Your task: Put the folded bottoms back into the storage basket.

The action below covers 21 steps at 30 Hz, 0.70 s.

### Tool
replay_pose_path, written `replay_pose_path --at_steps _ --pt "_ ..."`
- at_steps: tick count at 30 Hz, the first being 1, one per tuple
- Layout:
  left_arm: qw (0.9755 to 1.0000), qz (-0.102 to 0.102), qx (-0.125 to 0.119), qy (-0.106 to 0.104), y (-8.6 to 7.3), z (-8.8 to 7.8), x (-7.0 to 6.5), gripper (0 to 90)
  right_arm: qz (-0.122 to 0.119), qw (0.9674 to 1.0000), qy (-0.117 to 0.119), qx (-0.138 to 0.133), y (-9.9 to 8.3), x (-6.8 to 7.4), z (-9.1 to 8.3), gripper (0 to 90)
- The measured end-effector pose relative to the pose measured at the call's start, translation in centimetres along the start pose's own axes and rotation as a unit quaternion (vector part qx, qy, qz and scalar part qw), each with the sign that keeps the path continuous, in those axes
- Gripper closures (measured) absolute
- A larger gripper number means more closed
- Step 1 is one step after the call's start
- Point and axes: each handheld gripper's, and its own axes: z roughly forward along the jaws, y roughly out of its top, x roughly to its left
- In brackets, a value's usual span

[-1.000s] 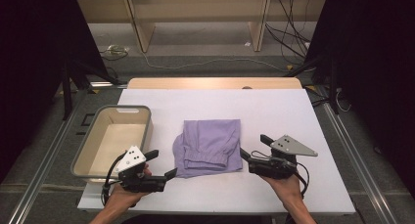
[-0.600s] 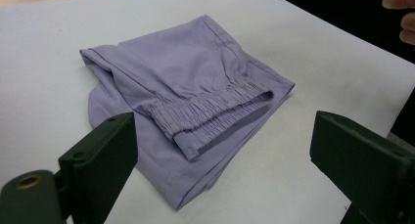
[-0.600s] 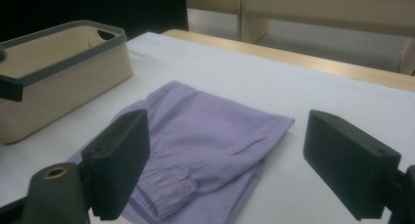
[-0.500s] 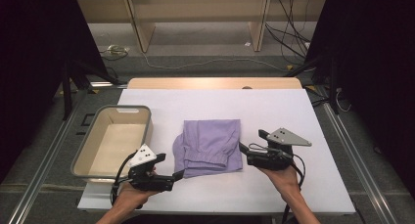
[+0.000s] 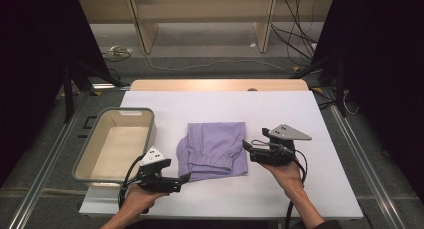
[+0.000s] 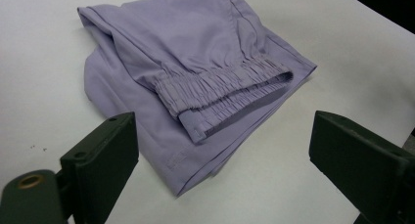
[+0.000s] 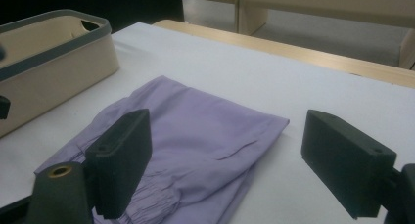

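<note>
we see the folded purple shorts flat on the white table, ahead of both sets of jaws. the left gripper and right gripper have jaws spread, gripping nothing. the beige bin lies beyond the shorts from the right jaws.

Folded garment lying mid-table, elastic waistband toward the near edge. Bin to its left, at the table's left edge. Left gripper just off the garment's near left corner; right gripper just beside its right edge.
</note>
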Motion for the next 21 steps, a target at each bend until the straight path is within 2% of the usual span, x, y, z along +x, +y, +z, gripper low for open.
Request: replay_pose_path --at_steps 6,14,21 --pt "0.9998 -0.017 0.011 -0.004 0.0 0.6 0.2 11.4 0.003 1.0000 -0.007 0.006 0.2 -0.5 0.8 20.3" --pt "0.9992 -0.028 0.027 -0.003 0.1 1.3 0.4 11.4 0.007 0.9999 -0.007 0.012 0.3 -1.0 1.5 20.3" --pt "0.9974 -0.053 0.048 0.006 0.1 1.9 0.7 11.5 0.008 0.9997 -0.007 0.020 0.4 -1.3 2.3 20.5"
